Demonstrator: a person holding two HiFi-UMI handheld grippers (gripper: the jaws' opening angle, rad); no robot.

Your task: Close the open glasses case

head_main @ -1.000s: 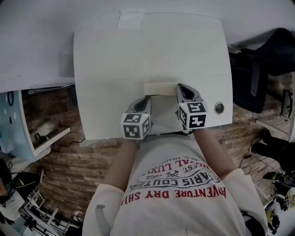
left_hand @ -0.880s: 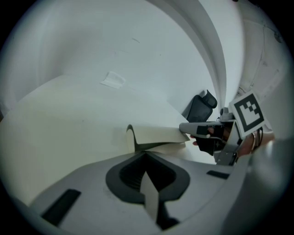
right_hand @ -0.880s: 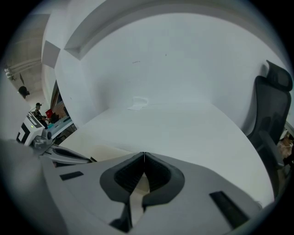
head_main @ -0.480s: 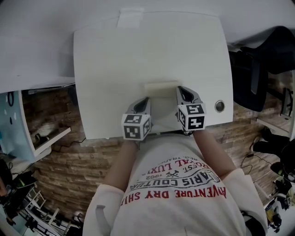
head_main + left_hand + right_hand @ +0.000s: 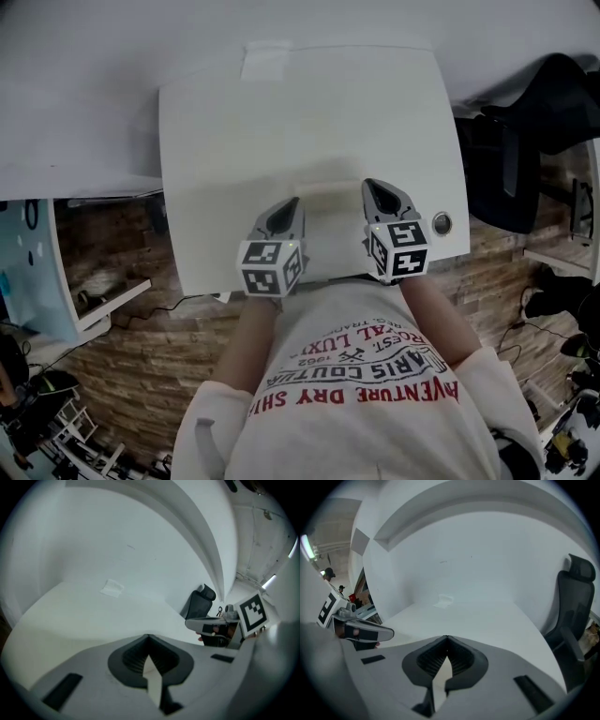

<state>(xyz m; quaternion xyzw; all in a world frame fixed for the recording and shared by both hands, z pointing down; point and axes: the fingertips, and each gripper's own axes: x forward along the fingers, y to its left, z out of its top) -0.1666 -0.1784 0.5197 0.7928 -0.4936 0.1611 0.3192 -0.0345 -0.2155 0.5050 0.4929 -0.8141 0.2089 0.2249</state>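
A pale cream glasses case lies on the white table, near its front edge. It is faint against the tabletop, and I cannot tell whether its lid is up or down. My left gripper is shut, its tip just below the case's left end. My right gripper is shut too, its tip beside the case's right end. Neither holds anything. In the left gripper view the jaws meet over bare table, with the right gripper off to the side. The right gripper view shows closed jaws as well.
A small pale patch of tape sits at the table's far edge. A round grommet is at the front right corner. A black office chair stands to the right. A white wall rises behind the table, and the floor is brick-patterned.
The head view has shifted slightly, so table and case sit lower in the picture. Both grippers stay shut beside the case, almost where they were.
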